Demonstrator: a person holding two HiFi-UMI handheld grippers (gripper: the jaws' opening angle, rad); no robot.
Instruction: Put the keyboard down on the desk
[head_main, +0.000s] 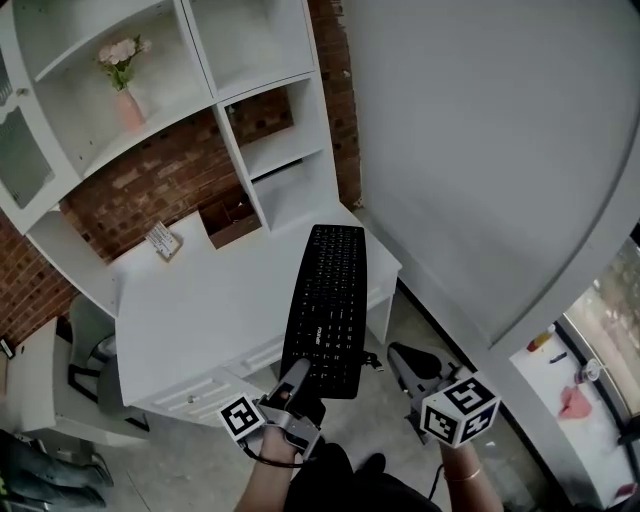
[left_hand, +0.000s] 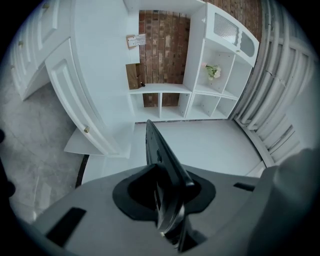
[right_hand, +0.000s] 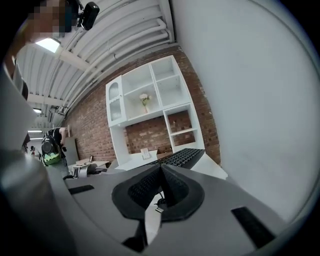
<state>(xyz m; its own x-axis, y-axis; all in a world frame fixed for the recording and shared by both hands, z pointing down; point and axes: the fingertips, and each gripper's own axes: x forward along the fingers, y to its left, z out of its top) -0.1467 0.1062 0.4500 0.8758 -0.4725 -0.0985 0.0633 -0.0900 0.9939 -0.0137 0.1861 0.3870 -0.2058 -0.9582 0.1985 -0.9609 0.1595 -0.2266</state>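
Note:
A black keyboard (head_main: 330, 300) hangs lengthwise over the right end of the white desk (head_main: 200, 300), its far end toward the shelves. My left gripper (head_main: 300, 378) is shut on the keyboard's near short edge. In the left gripper view the keyboard (left_hand: 162, 155) stands edge-on between the jaws of the left gripper (left_hand: 167, 200), with the desk top (left_hand: 210, 142) beyond it. My right gripper (head_main: 405, 365) hovers apart to the right of the keyboard's near end. In its own view the right gripper (right_hand: 161, 170) is shut with nothing held, and the keyboard (right_hand: 182, 156) shows ahead of it.
A white shelf unit (head_main: 250, 130) rises at the back of the desk, with a pink vase of flowers (head_main: 125, 95) in it. A small card stand (head_main: 163, 240) and a brown box (head_main: 232, 222) sit near the back. A grey wall (head_main: 480, 150) runs along the right. A chair (head_main: 85, 360) stands at the left.

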